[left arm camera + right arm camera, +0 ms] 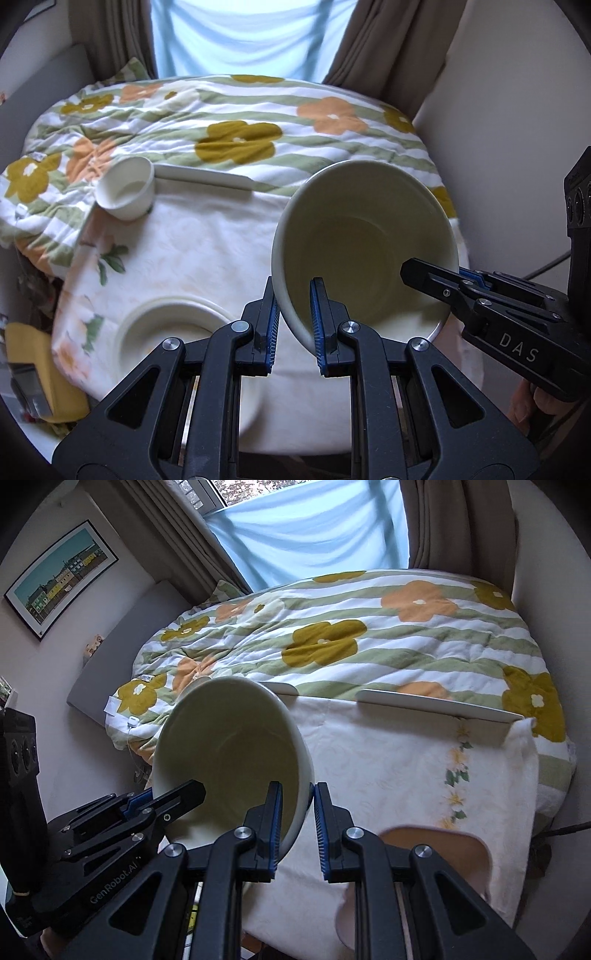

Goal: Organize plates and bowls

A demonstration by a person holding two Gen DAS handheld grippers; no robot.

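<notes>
**Inspector:** Report what your fingers are doing.

**Me:** I am holding the large bowl [364,243] with both grippers. My left gripper [293,325] is pinching the rim on one side, one finger inside the wall and one outside, clamped narrow on it. My right gripper [298,808] is doing the same on the opposite rim. The bowl is hanging in the air above the cloth-covered tabletop [207,243], tipped so its mouth is facing me.

**Inspector:** What else is lying there?

**Me:** A plate [173,325] is sitting on the cloth below my left fingers, a small cup [127,190] is lying on its side at the far edge, and a flat white tray [436,703] is resting where the cloth is meeting the flowered quilt [332,635].

**Inspector:** What could go wrong?

**Me:** I am judging the grip as thin: each pair is biting only a strip of smooth, glazed rim. If my two hands are drifting apart or twisting unevenly, the wall could be slipping out of one pair, and the bowl would be swinging down and striking the plate. Lowering it tilted like this could also be chipping its edge.
</notes>
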